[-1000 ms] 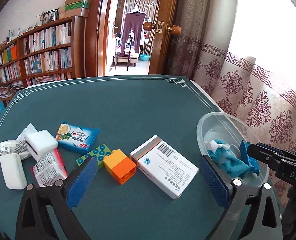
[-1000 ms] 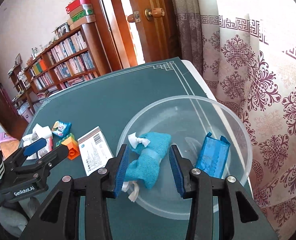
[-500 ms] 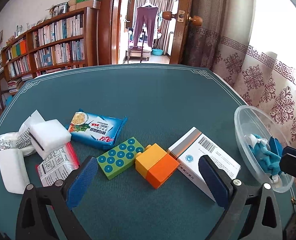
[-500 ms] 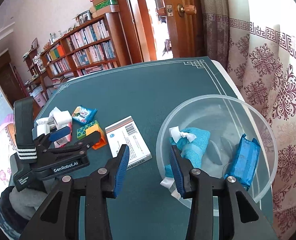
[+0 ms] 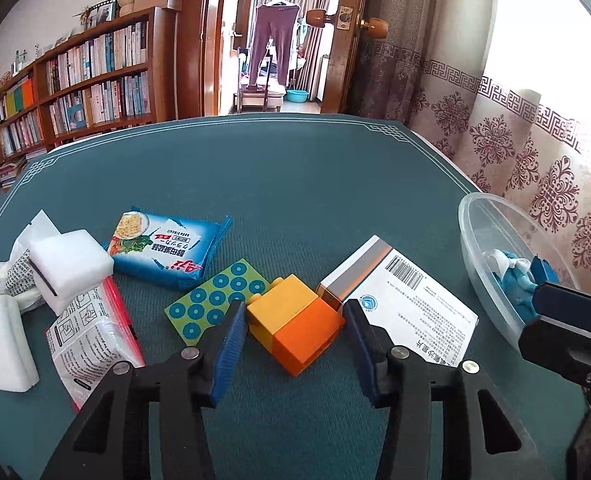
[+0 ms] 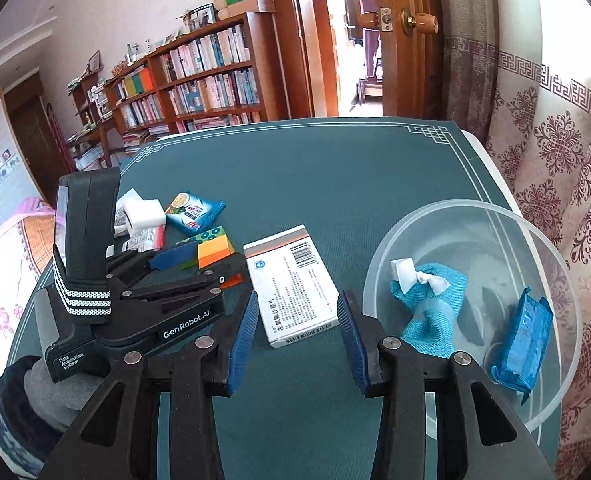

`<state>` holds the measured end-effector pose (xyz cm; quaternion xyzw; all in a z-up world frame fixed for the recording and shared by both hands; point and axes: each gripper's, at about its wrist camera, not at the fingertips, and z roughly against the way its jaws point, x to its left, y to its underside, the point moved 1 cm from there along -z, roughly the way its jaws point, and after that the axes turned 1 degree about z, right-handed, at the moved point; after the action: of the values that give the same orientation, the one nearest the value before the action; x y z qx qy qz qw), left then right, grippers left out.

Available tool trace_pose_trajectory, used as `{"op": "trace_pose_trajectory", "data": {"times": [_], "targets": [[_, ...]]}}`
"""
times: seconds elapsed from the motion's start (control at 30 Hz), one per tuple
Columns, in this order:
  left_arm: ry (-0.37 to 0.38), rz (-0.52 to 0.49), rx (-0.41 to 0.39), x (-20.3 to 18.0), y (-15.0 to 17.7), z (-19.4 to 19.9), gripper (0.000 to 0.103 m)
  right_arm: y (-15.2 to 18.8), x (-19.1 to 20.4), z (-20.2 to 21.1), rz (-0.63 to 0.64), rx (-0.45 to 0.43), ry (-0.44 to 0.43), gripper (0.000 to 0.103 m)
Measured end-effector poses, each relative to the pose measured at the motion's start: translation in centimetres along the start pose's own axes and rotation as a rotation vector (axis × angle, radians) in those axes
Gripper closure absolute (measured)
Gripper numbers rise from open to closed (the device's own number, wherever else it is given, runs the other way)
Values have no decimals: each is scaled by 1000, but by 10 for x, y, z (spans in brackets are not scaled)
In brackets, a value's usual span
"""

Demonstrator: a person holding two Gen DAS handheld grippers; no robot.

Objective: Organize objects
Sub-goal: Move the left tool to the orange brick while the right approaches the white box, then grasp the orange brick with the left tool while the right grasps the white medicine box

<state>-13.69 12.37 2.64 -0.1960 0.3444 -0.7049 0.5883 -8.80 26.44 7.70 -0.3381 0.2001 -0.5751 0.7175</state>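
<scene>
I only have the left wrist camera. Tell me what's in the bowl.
Observer: The clear bowl holds two things, lying apart: a teal cloth bundle and a blue wrapped packet.
Operator: Report the right gripper.
Observer: The right gripper is open and holds nothing; the white medicine box shows between its fingers.
Operator: Describe my left gripper from outside.
Observer: The left gripper is open, with a finger on each side of the orange-yellow block; I cannot tell whether they touch it.
</scene>
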Motion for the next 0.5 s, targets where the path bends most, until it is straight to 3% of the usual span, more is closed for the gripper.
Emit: {"op": "trace_pose_trajectory", "data": {"times": [0.5], "targets": [[-3,9,-25,17,27,46,51,-15,25,-49,98,65,-29,60]]}}
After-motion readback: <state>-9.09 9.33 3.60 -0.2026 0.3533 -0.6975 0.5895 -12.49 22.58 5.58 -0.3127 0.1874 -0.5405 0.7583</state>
